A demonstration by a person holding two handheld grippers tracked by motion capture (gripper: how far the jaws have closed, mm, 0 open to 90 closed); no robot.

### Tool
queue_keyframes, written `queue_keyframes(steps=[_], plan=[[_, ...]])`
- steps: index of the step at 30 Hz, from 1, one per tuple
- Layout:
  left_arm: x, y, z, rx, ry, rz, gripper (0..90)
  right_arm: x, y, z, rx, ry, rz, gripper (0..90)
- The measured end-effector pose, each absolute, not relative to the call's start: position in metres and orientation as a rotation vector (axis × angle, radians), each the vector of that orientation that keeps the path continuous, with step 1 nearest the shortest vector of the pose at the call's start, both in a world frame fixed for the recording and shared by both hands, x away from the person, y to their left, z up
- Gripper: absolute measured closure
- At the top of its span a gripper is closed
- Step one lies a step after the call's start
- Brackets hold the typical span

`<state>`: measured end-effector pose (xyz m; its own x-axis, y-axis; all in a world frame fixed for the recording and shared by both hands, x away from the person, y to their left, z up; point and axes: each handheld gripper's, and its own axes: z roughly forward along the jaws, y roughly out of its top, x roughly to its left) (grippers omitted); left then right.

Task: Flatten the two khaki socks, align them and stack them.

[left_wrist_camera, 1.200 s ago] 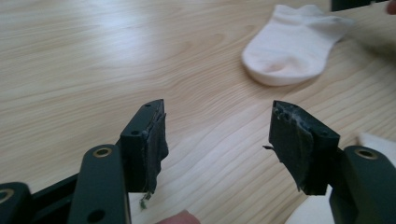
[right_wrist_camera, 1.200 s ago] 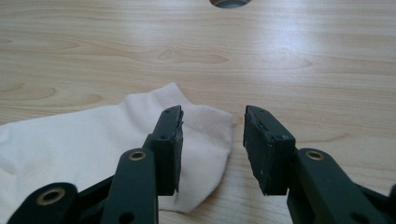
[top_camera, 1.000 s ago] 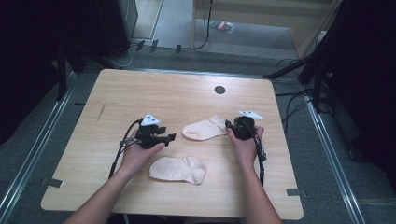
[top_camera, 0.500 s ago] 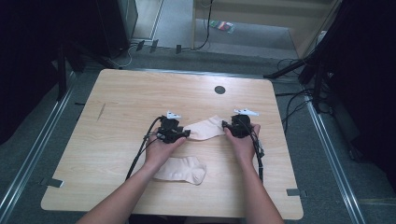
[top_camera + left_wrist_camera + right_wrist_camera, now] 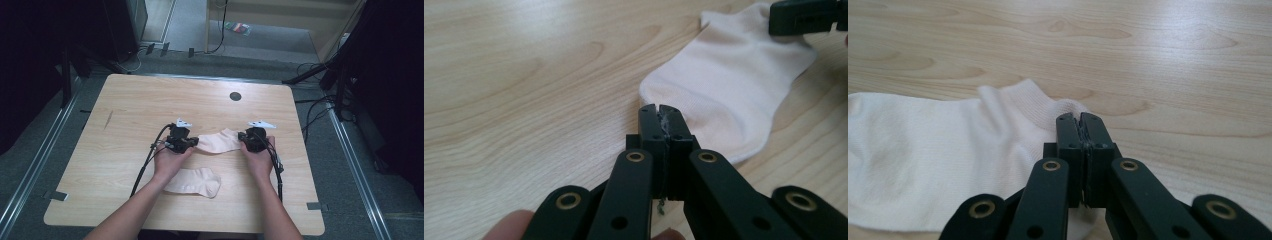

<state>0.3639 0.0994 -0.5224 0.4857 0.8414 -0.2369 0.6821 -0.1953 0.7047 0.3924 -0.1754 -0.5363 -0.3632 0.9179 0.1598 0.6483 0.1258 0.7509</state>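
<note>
A pale pink sock lies flat across the middle of the wooden table. My left gripper is at its toe end and my right gripper at its cuff end. Both sets of jaws have just closed. In the left gripper view the left gripper pinches the rounded toe edge of the sock, with the right gripper at the far end. In the right gripper view the right gripper is shut on the ribbed cuff of the sock. A second matching sock lies nearer, partly under the left hand.
A small dark round hole sits in the far part of the table. A black cable trails from the left gripper towards the front edge. Dark stands and cables crowd the floor beyond the right side.
The left hand has moved right, from beside the far sock onto its toe end. Both grippers' jaws have closed on that sock. The right hand has stayed at the cuff.
</note>
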Motion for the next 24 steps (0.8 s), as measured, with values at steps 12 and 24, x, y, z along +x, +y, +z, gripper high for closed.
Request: queue_keyframes(steps=[12, 24], plan=[[0.335, 0.142, -0.504, 1.834, 1.214, 0.29, 90.0, 0.353, -0.168, -0.509, 1.47, 2.021, 1.272, 89.2], [0.29, 0.181, -0.489, 1.811, 1.103, 0.273, 90.0, 0.303, -0.152, -0.499, 1.425, 2.006, 1.341, 89.2]])
